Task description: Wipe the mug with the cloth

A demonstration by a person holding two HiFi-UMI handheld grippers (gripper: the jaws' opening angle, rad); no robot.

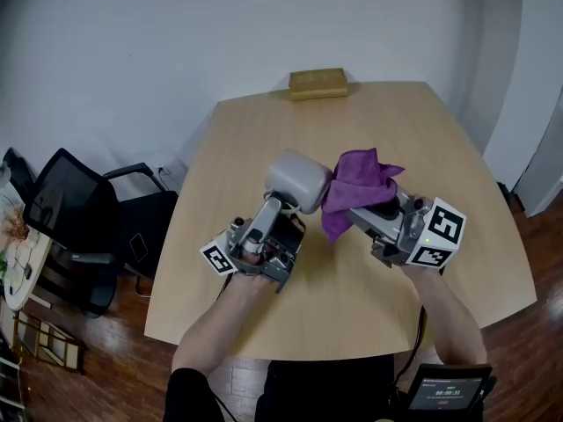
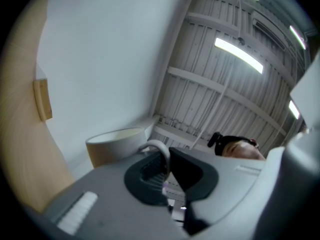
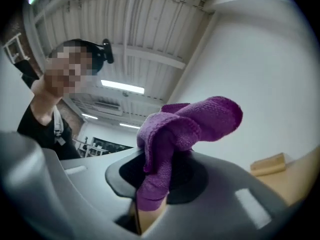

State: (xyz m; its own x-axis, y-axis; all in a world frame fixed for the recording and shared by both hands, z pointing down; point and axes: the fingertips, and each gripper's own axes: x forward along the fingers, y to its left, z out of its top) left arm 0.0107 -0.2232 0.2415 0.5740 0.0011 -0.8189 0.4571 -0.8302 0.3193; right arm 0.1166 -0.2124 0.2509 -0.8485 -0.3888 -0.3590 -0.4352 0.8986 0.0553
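Note:
My left gripper point(image 1: 281, 204) holds a white mug point(image 1: 297, 181) in the air above the middle of the table, its jaws shut on the handle. In the left gripper view the thin handle point(image 2: 160, 153) is pinched between the dark pads, and the mug body point(image 2: 116, 144) stands just past it. A bunched purple cloth point(image 1: 356, 185) is clamped in my right gripper point(image 1: 354, 213), and in the head view it lies against the mug's right side. In the right gripper view the cloth point(image 3: 186, 128) rises out of the shut jaws and hides the mug.
The light wooden table point(image 1: 352, 288) carries a yellowish wooden block point(image 1: 318, 83) at its far edge. A black office chair point(image 1: 79, 218) stands off the table's left side. A small screen device point(image 1: 447, 392) sits by the person's right forearm.

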